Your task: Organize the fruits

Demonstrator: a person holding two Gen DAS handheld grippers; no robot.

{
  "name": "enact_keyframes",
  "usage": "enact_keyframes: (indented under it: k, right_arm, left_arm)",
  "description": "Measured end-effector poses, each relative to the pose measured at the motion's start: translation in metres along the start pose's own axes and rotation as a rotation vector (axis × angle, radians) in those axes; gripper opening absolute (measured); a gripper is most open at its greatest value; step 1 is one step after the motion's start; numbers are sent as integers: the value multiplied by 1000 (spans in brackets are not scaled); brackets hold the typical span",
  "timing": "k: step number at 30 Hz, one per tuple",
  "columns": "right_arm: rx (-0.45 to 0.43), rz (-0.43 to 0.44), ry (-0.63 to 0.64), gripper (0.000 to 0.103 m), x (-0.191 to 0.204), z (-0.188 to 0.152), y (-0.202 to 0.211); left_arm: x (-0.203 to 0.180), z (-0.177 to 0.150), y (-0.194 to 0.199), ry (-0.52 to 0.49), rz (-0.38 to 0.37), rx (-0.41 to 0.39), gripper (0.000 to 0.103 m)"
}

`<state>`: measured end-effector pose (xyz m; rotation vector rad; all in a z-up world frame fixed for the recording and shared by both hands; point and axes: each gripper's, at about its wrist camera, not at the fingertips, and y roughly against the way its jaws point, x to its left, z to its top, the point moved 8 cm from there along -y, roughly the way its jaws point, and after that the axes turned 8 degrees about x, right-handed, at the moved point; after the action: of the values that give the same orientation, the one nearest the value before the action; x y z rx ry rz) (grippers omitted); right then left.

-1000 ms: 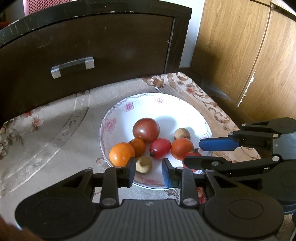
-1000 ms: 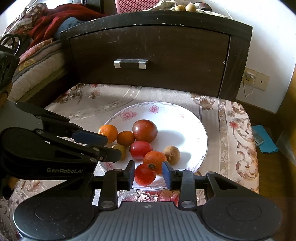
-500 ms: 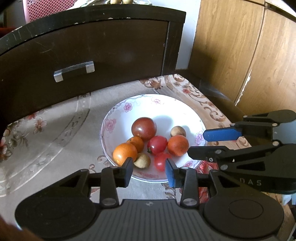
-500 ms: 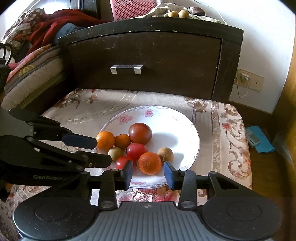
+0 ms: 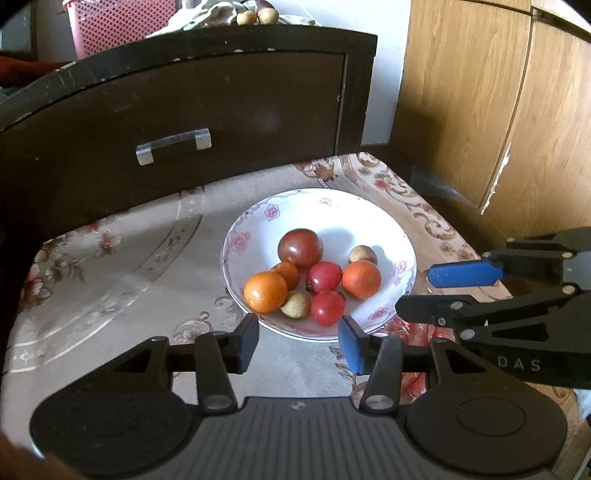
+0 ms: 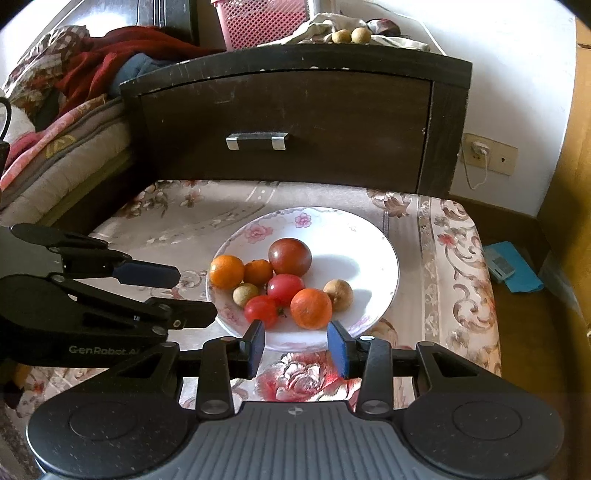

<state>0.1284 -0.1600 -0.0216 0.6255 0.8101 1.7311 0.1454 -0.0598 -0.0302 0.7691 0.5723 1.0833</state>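
Note:
A white floral plate sits on a patterned cloth and holds several fruits: a dark red tomato, two small red tomatoes, oranges and small brown longans. My left gripper hovers open just short of the plate's near rim, empty. My right gripper is open and empty too, above the near rim. Each gripper shows from the side in the other's view: the right gripper and the left gripper.
A dark wooden drawer unit with a metal handle stands right behind the cloth. Two longans and a pink basket rest on top. Bedding lies left, a wooden wardrobe right, a blue item on the floor.
Both grippers have pulled back and up from the plate and opened wider. The small red tomato that lay between the right fingers now rests on the plate among the other fruits.

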Motion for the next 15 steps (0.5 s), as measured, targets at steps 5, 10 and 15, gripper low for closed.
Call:
enact_keyframes:
  k: [5, 10, 15]
  right_arm:
    - [1, -2, -22, 35, 6, -9, 8]
    - [-2, -4, -37, 35, 12, -14, 15]
    - [-5, -7, -60, 36, 15, -20, 23]
  left_arm:
    - [-3, -12, 5, 16, 17, 5, 61]
    - [0, -23, 11, 64, 10, 16, 66]
    - [-1, -31, 18, 71, 37, 8, 72]
